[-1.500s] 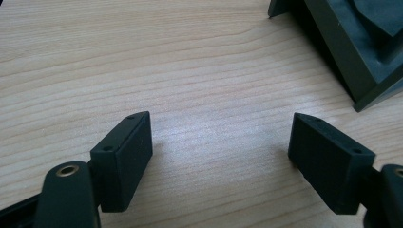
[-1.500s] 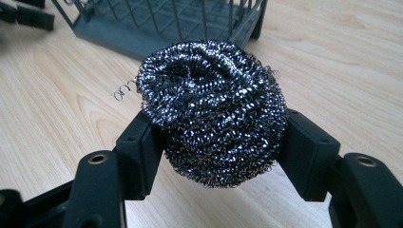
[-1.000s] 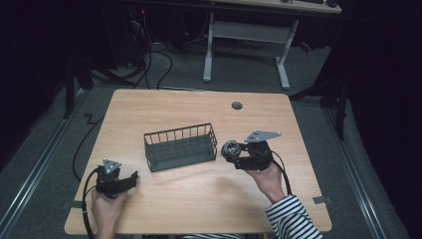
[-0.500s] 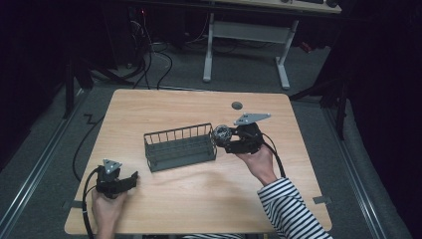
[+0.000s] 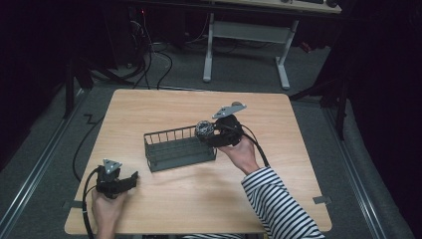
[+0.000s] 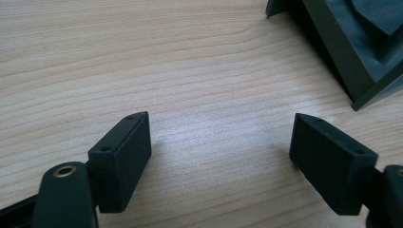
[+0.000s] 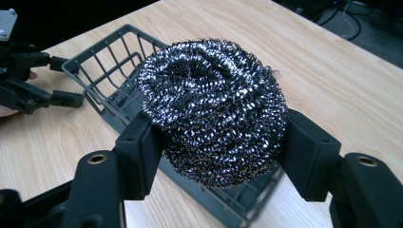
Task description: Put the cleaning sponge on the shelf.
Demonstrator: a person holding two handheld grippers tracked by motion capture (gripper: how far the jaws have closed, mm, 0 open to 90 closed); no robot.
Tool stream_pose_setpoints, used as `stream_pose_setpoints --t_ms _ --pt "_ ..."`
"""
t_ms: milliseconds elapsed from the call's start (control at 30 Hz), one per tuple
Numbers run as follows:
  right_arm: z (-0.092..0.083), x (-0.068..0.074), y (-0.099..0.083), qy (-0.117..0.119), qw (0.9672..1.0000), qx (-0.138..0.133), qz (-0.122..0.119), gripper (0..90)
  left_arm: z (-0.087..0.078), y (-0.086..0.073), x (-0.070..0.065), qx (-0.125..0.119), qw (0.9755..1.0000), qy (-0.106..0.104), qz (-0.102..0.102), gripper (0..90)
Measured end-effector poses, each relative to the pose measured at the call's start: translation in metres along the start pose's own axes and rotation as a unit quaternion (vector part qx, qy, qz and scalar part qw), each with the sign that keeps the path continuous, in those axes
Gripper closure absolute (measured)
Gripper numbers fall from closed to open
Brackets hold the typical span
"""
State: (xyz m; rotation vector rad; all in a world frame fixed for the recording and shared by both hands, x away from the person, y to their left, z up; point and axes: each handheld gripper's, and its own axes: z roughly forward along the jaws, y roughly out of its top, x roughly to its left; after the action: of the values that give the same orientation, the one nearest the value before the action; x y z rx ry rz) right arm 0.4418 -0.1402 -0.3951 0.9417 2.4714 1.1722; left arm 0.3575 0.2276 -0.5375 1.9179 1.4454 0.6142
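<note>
Steel wool [image 7: 214, 111] sits pinched in my right gripper [image 7: 216, 142] above the basket [image 5: 179, 149]; my left gripper [image 6: 221, 152] rests spread.

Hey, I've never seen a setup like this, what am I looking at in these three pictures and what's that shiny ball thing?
No robot here: a person sits at a wooden table holding a hand-operated two-jaw gripper in each hand. The high view comes from a fixed camera above the table. The other two come from small cameras riding on each gripper, looking along its black jaws.

On the table stands a dark grey wire-sided basket. The right gripper is shut on a steel wool scouring ball, the shiny thing, held over the basket's right end. The left gripper rests near the table's front left corner with its jaws wide apart, holding nothing, above bare wood beside a corner of the basket.
</note>
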Motion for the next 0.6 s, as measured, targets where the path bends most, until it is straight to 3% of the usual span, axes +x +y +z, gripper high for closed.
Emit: stream_pose_setpoints --t_ms 300,433,600 --pt "0.023 0.001 0.001 0.005 0.9997 0.024 0.000 36.6 0.000 0.000 0.000 0.000 1.0000 0.000 0.000 22.2" --pt "0.035 0.003 -0.001 -0.006 0.9988 0.048 -0.005 36.3 0.000 0.000 0.000 0.000 1.0000 0.000 0.000 22.2" --pt "0.045 -0.002 -0.001 -0.009 0.9978 0.064 0.011 35.9 0.000 0.000 0.000 0.000 1.0000 0.000 0.000 22.2"
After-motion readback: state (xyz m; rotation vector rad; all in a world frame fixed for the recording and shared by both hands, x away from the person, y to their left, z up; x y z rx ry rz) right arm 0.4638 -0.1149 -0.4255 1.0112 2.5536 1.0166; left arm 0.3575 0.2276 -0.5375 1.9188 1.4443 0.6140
